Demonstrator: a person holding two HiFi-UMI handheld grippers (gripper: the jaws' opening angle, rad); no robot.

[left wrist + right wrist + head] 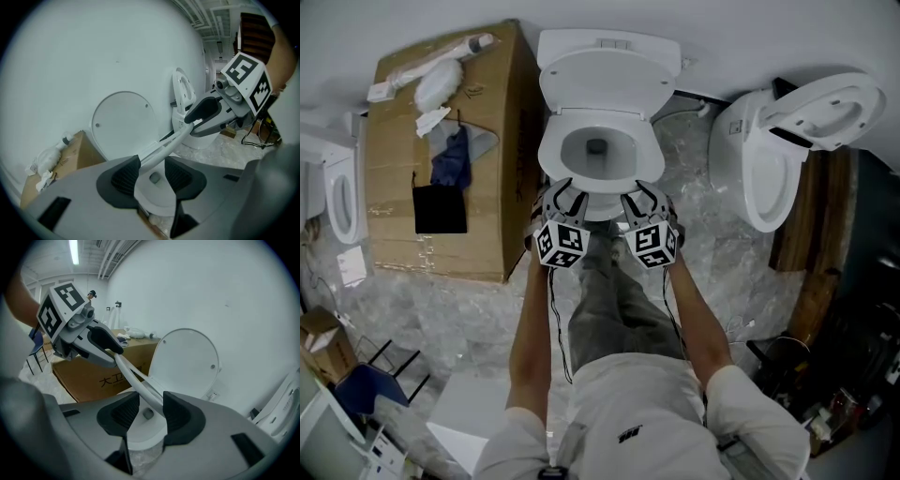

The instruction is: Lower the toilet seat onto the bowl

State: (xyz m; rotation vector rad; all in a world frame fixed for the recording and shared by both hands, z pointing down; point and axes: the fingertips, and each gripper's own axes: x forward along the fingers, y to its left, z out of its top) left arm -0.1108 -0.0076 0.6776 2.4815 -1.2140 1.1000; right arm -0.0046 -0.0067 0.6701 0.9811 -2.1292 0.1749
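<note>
Head view: left claw (567,192) and right claw (633,197) sit side by side at the front edge of the toilet seat (649,155), over the front of the bowl (596,148). Left gripper view and right gripper view: the seat's thin front rim runs between each claw's jaws, both pinching it. The seat hangs tilted, partway above the bowl. Lid (605,80) upright behind.

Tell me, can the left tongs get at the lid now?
Probably not at once. The left tongs grip the seat at the bowl's front; the lid stands upright beyond the bowl. Nothing stands between them, but the seat must be set down first.
</note>
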